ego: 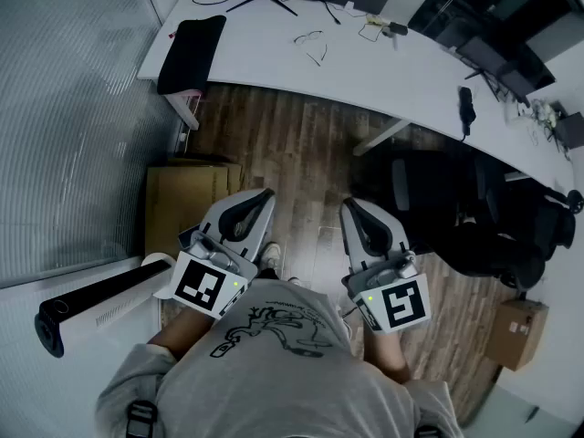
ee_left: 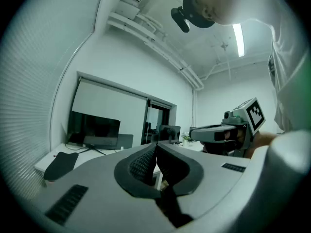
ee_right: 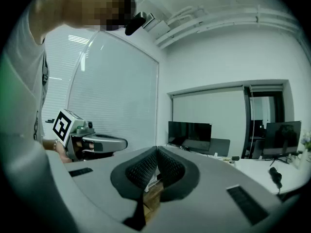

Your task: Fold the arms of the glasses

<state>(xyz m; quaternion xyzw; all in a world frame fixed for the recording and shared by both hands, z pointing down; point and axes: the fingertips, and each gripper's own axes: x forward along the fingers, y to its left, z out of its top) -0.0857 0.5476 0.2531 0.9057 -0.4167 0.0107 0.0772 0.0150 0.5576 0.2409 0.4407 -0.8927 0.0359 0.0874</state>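
The glasses (ego: 311, 46) lie on the far white desk (ego: 274, 62) in the head view, arms spread open, thin dark frame. Both grippers are held close to the person's chest, well short of the desk. My left gripper (ego: 265, 192) is shut and empty; in its own view the tips (ee_left: 156, 144) meet. My right gripper (ego: 348, 203) is also shut with nothing between its jaws, tips (ee_right: 157, 149) touching. Each gripper shows in the other's view, level and side by side.
A black pouch (ego: 192, 53) lies at the desk's left end. A monitor stand (ego: 265, 3) and cables sit at the back. Black office chairs (ego: 456, 208) stand under the desk's right. A cardboard box (ego: 187, 203) and a black-ended tube (ego: 100, 299) are at the left.
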